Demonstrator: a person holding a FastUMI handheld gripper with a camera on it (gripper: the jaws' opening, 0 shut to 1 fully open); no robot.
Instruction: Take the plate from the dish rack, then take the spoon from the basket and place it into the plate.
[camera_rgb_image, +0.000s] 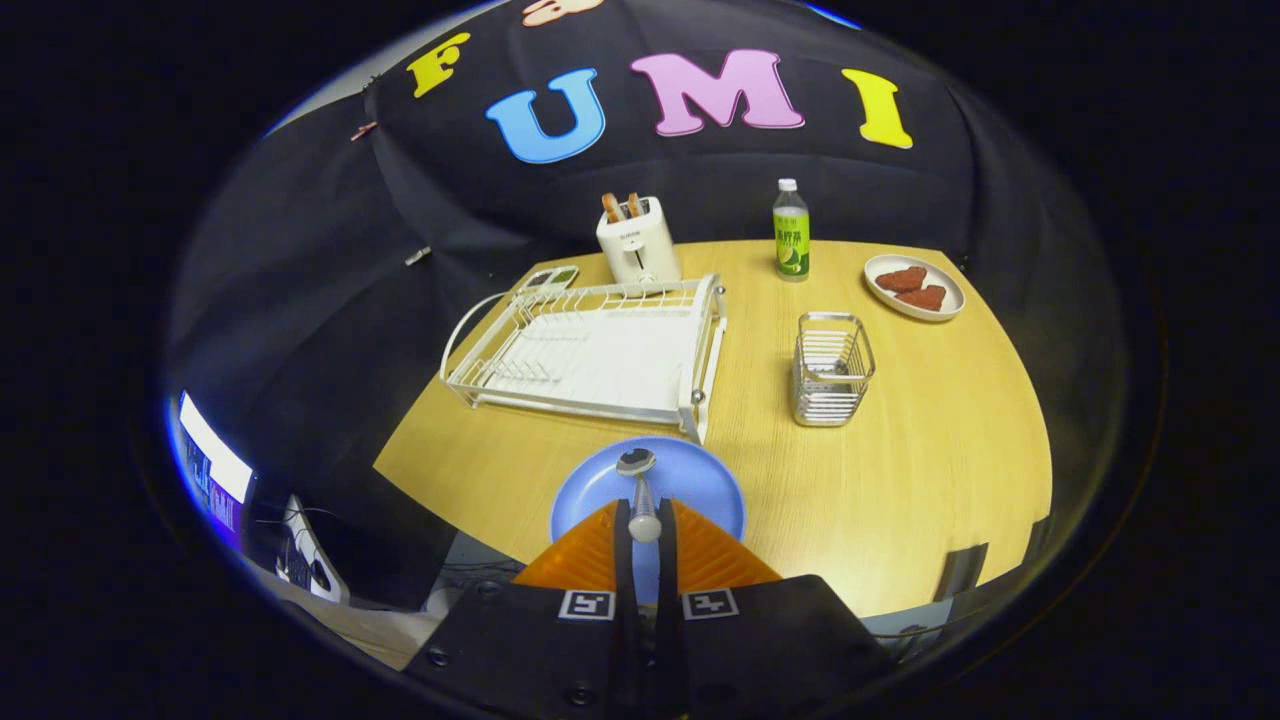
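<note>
A blue plate (690, 480) lies on the wooden table near its front edge, just ahead of my fingers. My gripper (645, 525) is shut on a metal spoon (638, 485), both orange fingers (585, 555) pressing its handle. The spoon's bowl points away from me and hangs over the plate's middle. Beyond the plate stands the white dish rack (590, 350), with no dishes in it. To the rack's right stands the wire basket (832, 368).
A white toaster (637, 243) with bread stands behind the rack. A green bottle (791, 232) and a white plate with brown food (914, 286) sit at the table's far right. The table's front edge runs close beneath the blue plate.
</note>
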